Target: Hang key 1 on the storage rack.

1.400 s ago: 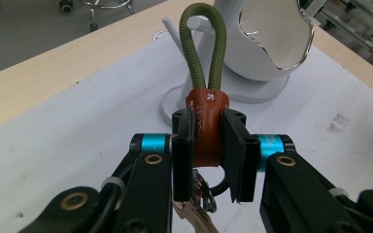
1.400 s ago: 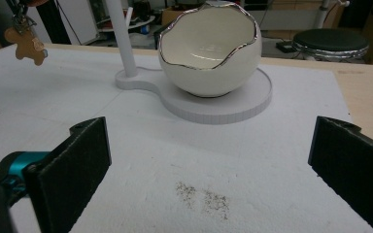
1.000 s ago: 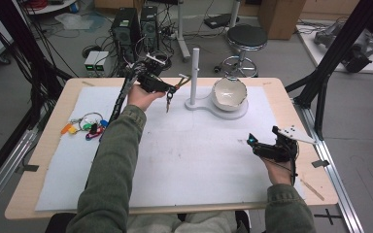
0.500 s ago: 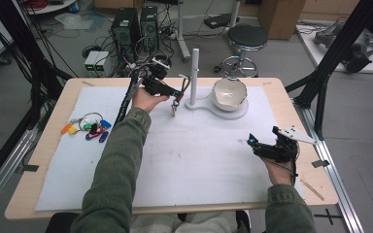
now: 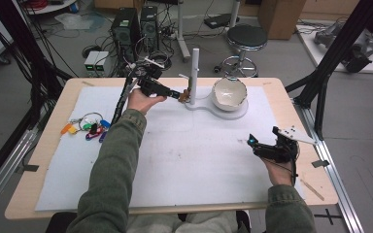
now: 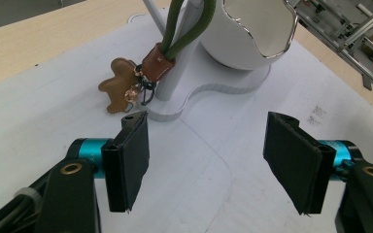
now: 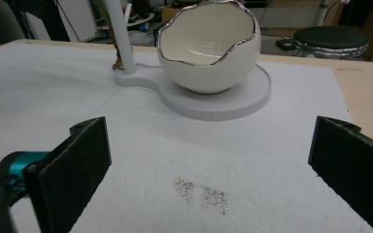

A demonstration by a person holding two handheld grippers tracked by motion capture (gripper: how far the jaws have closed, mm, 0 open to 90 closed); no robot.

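Hanging from the white upright post (image 5: 194, 75) near the table's far edge is a keyring: a green cord loop (image 6: 187, 24) with a brown leather tag (image 6: 157, 63) and a flat brown gingerbread-man charm (image 6: 118, 90), the charm resting low against the post's foot. The left gripper (image 5: 177, 95) sits just beside it, black jaws pointing at the post; they have just been opening and now stand well apart with nothing between them, the charm lying just beyond the tips in the left gripper view. The pads touch nothing.

The post rises from a white flat base (image 5: 234, 111) that also carries a white egg-shaped bowl with a jagged silver rim (image 5: 229, 93), standing just right of the post. All of it sits on a white mat (image 5: 184, 160) spread over the light wooden table (image 5: 296, 104).

Near the table's left edge lies a bunch of coloured key tags on wire rings (image 5: 88, 127), well apart from the post. The right gripper (image 5: 253, 144) rests near the right edge, its jaws wide and empty, aimed across bare mat toward the bowl, with a small dark smudge (image 7: 201, 191) on the mat ahead of it.
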